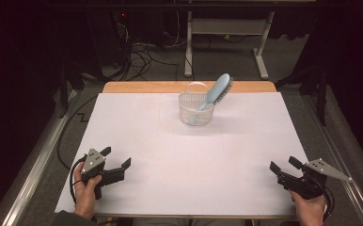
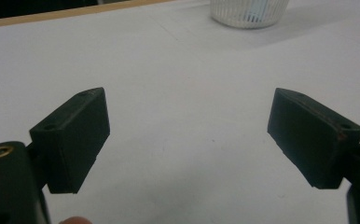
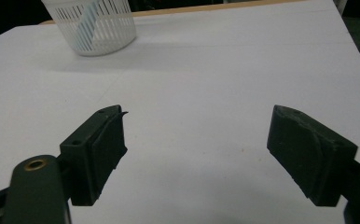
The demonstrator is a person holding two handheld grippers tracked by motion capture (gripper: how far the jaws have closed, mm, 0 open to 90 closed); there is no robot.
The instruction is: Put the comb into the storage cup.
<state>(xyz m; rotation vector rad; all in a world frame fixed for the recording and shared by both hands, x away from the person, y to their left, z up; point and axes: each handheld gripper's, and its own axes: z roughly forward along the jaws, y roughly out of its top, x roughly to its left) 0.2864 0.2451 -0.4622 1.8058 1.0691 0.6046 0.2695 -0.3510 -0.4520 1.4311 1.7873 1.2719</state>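
A small white slotted basket [image 1: 196, 113] stands on the far middle of the white table [image 1: 170, 155]. A light blue hairbrush [image 1: 217, 90] leans in it, handle down, bristled head sticking out up and to the right. My left gripper [image 1: 117, 157] rests near the front left corner, held by a hand, jaws wide apart and empty [image 2: 187, 107]. My right gripper [image 1: 283, 165] sits near the front right corner, also open and empty [image 3: 197, 121]. The basket base [image 2: 249, 11] shows far off in the left gripper view, and the basket [image 3: 92, 25] at upper left in the right gripper view.
Beyond the table's wooden far edge [image 1: 189, 86] lie a grey floor with loose cables [image 1: 137, 56] and a white desk frame [image 1: 226, 33]. Metal rails [image 1: 34, 169] run along both sides of the table.
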